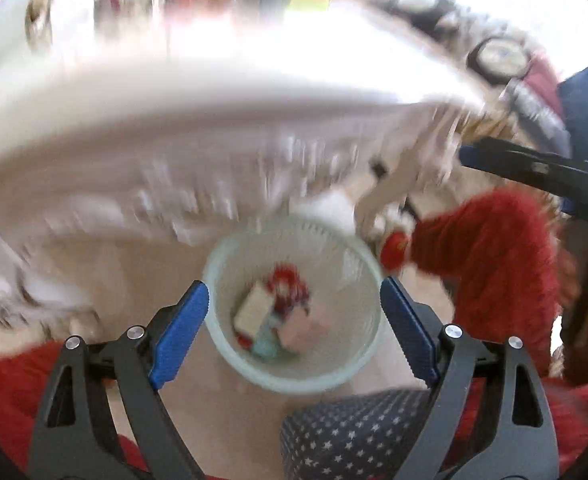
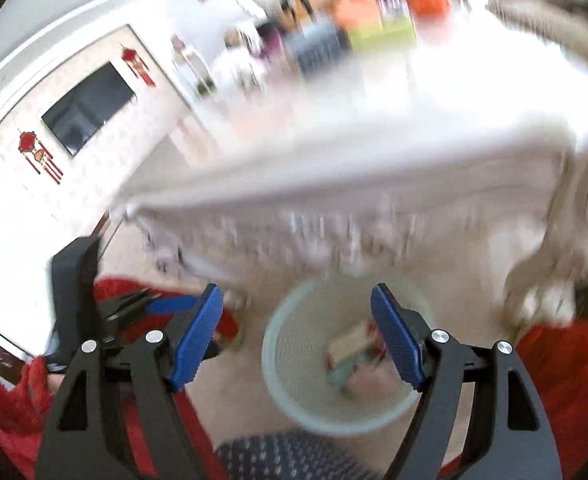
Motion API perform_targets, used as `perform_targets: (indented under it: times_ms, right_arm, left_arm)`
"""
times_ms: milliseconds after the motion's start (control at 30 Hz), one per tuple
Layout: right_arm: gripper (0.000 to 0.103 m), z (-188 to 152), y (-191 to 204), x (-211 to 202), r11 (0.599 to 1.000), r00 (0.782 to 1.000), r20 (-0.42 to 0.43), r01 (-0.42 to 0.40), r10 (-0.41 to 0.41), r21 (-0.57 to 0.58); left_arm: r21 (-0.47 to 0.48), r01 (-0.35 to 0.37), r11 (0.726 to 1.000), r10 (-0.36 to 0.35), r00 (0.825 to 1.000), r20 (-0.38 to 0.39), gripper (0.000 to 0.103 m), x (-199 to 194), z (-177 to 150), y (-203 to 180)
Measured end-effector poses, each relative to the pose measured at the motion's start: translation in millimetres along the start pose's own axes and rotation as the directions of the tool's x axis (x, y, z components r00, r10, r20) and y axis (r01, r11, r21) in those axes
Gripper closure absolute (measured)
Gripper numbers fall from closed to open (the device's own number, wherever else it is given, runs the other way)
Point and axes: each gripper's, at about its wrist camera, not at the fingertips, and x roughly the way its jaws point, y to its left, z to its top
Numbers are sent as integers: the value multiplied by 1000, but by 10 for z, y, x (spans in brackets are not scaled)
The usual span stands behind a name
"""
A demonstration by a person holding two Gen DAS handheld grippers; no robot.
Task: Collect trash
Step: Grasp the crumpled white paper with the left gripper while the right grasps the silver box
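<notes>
Below both claws sits the trash basket (image 1: 294,376), a round, pale-green plastic tub with a perforated mesh wall, standing on a smooth beige floor (image 1: 133,264). Inside it I see the trash (image 1: 277,312): a tan boxy carton, a red-and-white crinkled wrapper, a pinkish block and something teal, all blurred and piled together at the bottom.

Left claw (image 1: 294,328) is spread wide, ribbed blue pads on black triangulated arms, nothing between them; the basket only shows through the gap. Right claw (image 2: 296,338) is likewise spread and carrying nothing, with the same basket (image 2: 294,408) seen just beyond its right pad.

Beyond the basket is the bench (image 1: 173,120), draped in a white cloth with a lacy, fringed edge hanging down. Its top is too smeared to read.

Fuzzy red sleeve (image 1: 490,256) on the right of the left view. Dark fabric with small white stars (image 1: 354,436) sits at the bottom edge, just beside the basket rim.
</notes>
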Motion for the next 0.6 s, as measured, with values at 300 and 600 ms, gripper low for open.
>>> perform_targets:
  times_ms: [300,600]
  right_arm:
    - [20,1226,104,506,983,964,229,102,-135,150]
    - [20,1831,119,1419,918,926,187,266,-328,294]
  left_arm:
    - [52,-284,957,260,926,274,18,-567,1457,752]
    - [-111,-270,956,287,939,190,18,191,2646,1528]
